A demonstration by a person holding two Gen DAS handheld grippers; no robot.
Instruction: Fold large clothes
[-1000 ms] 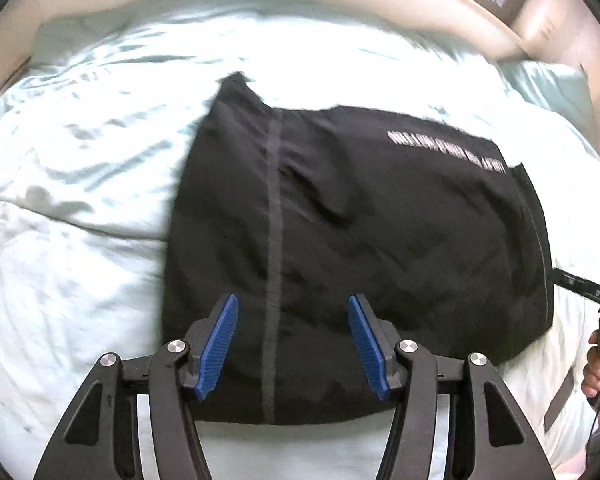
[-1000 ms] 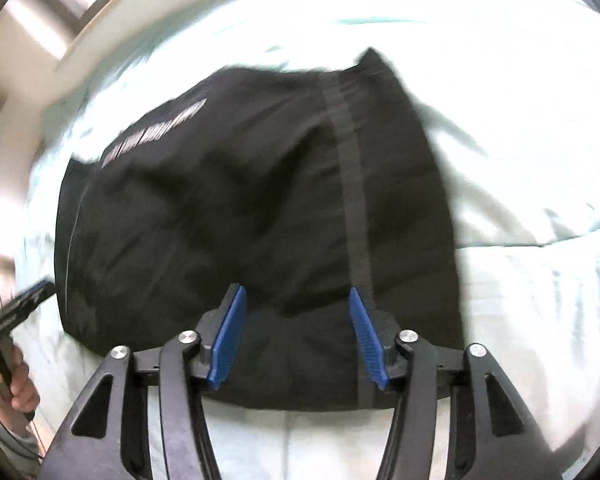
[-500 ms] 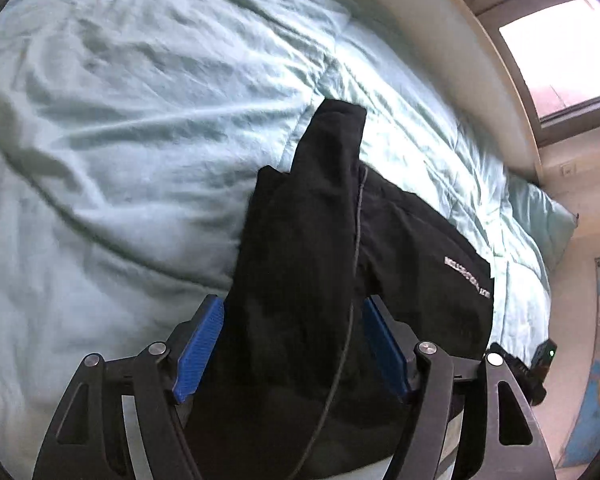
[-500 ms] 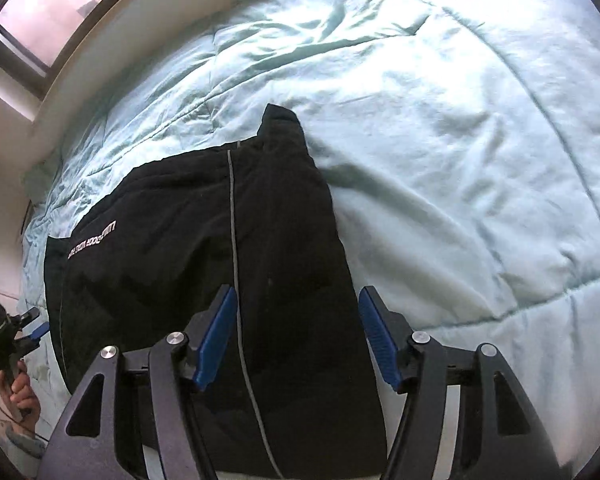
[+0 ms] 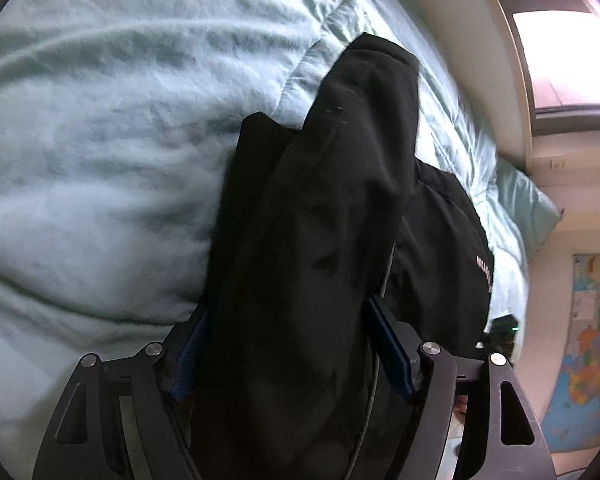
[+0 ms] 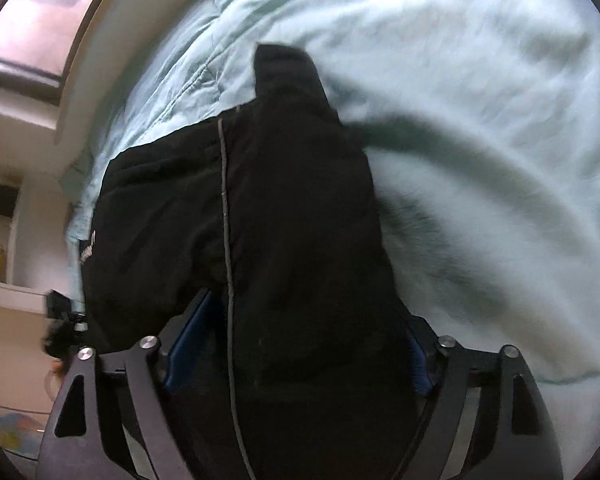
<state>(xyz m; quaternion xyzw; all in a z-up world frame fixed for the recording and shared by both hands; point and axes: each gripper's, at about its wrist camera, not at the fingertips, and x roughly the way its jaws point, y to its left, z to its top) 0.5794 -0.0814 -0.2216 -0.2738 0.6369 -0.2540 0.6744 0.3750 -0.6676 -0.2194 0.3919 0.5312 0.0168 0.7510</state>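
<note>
A black garment (image 5: 324, 216) with a thin grey stripe and white lettering lies on a pale green quilt (image 5: 100, 128); it also shows in the right wrist view (image 6: 284, 216). My left gripper (image 5: 288, 344) has its blue pads (image 5: 388, 344) wide apart, with the near edge of the garment bunched up between them. My right gripper (image 6: 296, 352) stands the same way, with its blue pads (image 6: 188, 344) spread on either side of the cloth. The fabric hides the fingertips. The far corner of the garment reaches towards the bed's far side.
The quilt (image 6: 500, 120) covers the whole bed. A window (image 5: 560, 52) and a wall map (image 5: 588, 352) are at the right in the left wrist view. The other gripper's tip (image 5: 500, 332) shows past the garment. A window (image 6: 40, 40) and a shelf are at the left in the right wrist view.
Both grippers have dropped low and pushed into the near edge of the garment. The cloth now rises between both pairs of fingers and fills more of each view.
</note>
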